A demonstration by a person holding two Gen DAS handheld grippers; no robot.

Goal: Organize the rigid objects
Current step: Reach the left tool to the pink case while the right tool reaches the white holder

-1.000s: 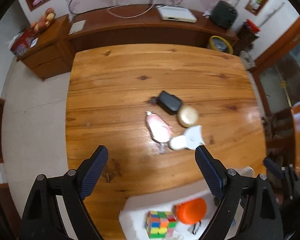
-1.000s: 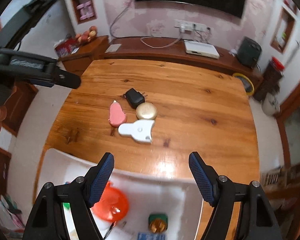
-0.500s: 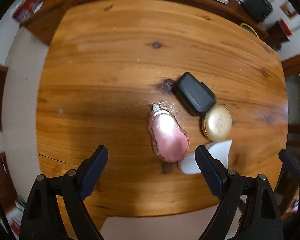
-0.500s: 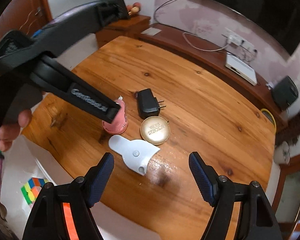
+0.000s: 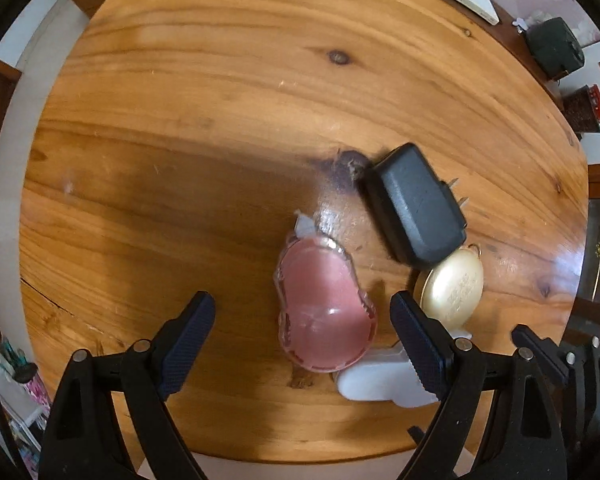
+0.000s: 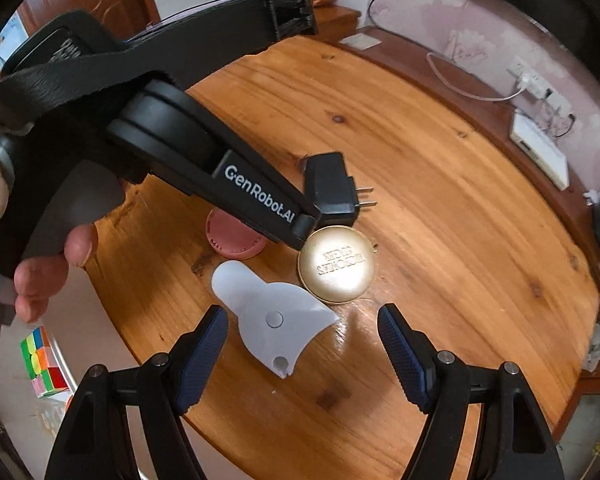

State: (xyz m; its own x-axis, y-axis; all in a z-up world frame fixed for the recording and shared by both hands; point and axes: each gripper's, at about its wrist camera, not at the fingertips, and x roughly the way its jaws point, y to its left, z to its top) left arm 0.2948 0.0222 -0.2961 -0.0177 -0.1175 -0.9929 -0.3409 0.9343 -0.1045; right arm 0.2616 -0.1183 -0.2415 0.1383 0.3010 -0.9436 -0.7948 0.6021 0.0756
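The left gripper (image 5: pixel 302 336) hangs wide open over a pink case (image 5: pixel 324 308) on the glossy wooden worktop (image 5: pixel 220 100). The right gripper (image 6: pixel 302 350), also wide, has a white plastic piece (image 6: pixel 272 316) between its fingers, untouched. Beyond lie a gold tin (image 6: pixel 337 264), a black charger (image 6: pixel 332 190), then a dark sideboard (image 6: pixel 480 108) along a pink wall.

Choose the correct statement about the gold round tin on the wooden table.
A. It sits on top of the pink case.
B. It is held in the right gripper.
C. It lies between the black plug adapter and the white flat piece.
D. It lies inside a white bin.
C: the gold round tin rests on the table, with the black plug adapter just beyond it and the white flat piece just in front.
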